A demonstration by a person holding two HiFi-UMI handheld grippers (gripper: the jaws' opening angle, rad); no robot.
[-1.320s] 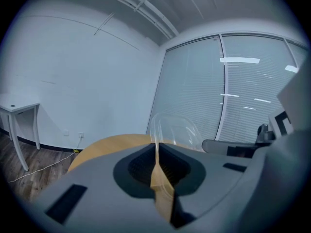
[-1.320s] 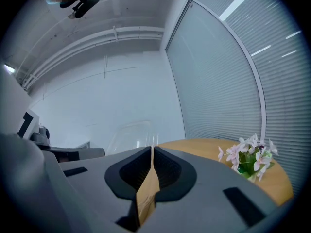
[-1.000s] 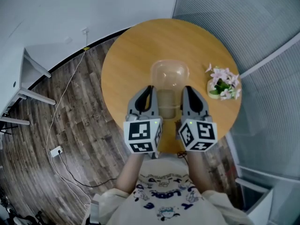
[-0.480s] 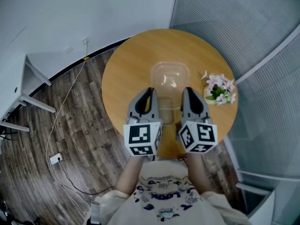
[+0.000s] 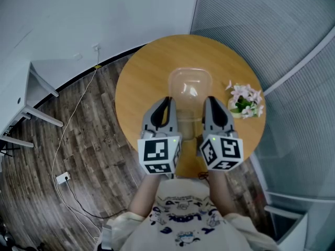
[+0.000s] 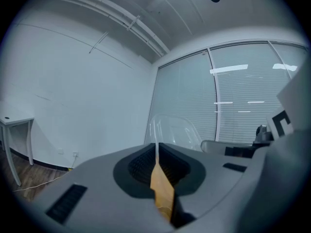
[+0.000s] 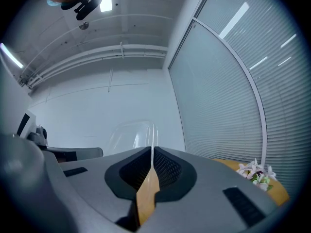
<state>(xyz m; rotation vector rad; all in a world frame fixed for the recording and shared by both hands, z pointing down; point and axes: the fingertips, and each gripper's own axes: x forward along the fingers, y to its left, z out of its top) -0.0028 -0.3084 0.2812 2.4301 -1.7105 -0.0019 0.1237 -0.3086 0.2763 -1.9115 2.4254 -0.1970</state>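
Left gripper (image 5: 166, 102) and right gripper (image 5: 209, 102): jaws of each pinched tight on the near rim of the clear plastic container (image 5: 189, 83), held above the round table's (image 5: 137, 82) middle. Judged light, thin-walled, flexible, slick. Best gripped at the rim, two-sided, gently.

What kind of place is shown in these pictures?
Probably an office or meeting room: a glass partition with blinds, a round wooden table on wood-look flooring, and a white desk. The left gripper and right gripper clamp a clear plastic container.
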